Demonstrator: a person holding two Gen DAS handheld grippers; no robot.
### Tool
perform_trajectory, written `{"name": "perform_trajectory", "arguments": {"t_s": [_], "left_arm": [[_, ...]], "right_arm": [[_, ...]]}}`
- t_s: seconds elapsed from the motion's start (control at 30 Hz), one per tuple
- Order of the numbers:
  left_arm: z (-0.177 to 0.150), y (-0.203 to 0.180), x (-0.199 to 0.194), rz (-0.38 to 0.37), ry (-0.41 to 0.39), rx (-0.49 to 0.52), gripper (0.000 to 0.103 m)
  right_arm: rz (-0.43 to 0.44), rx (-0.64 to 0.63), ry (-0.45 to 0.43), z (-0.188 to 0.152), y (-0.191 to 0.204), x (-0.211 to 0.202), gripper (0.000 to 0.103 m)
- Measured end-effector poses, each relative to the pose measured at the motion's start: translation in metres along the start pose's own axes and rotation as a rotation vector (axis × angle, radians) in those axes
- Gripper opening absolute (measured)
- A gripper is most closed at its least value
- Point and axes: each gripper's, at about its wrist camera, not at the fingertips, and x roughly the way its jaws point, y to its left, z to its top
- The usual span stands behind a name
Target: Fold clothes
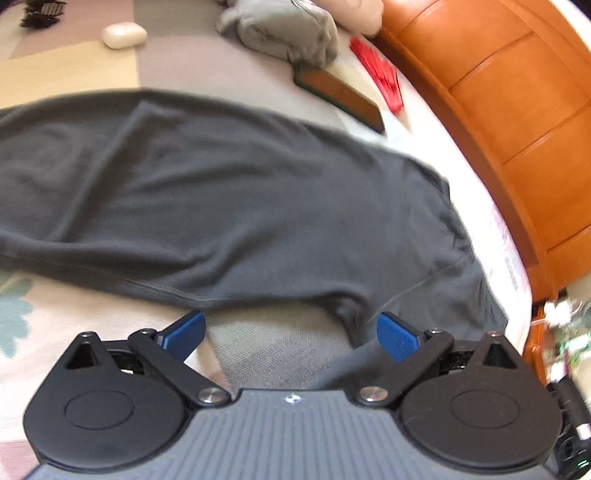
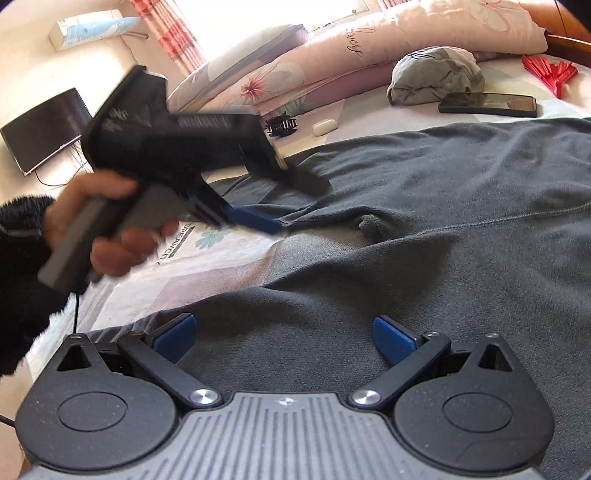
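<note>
Trousers, dark grey, lie spread on the bed ahead of both grippers. Left gripper: fingers spread, empty, at the hem edge. Right gripper: fingers spread, empty, above the cloth.

The dark grey garment runs past the left edge of the left wrist view and past the right edge of the right wrist view. The left tool is motion-blurred there; its finger spacing cannot be read. The phone is partly covered by the bundled grey cloth. Print on the pillow is too small to read.
</note>
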Motion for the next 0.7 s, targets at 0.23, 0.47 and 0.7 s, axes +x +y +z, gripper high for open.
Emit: {"name": "perform_trajectory", "arguments": {"t_s": [0.23,0.47,0.7], "left_arm": [[0.017,0.063,-0.018,0.146,-0.116,-0.162,0.098],[0.001,0.064,-0.033,0.142,-0.114,-0.142,0.098],[0.038,0.078,-0.025,0.139,-0.213,-0.171,0.098]], "right_arm": [[-0.001,-0.006,0.002,-0.001,0.001,0.001,0.103],[-0.007,-0.013,-0.002,-0.001,0.003,0.002,0.103],[-0.015,-0.030,-0.003,-0.002,0.005,0.002,0.103]]}}
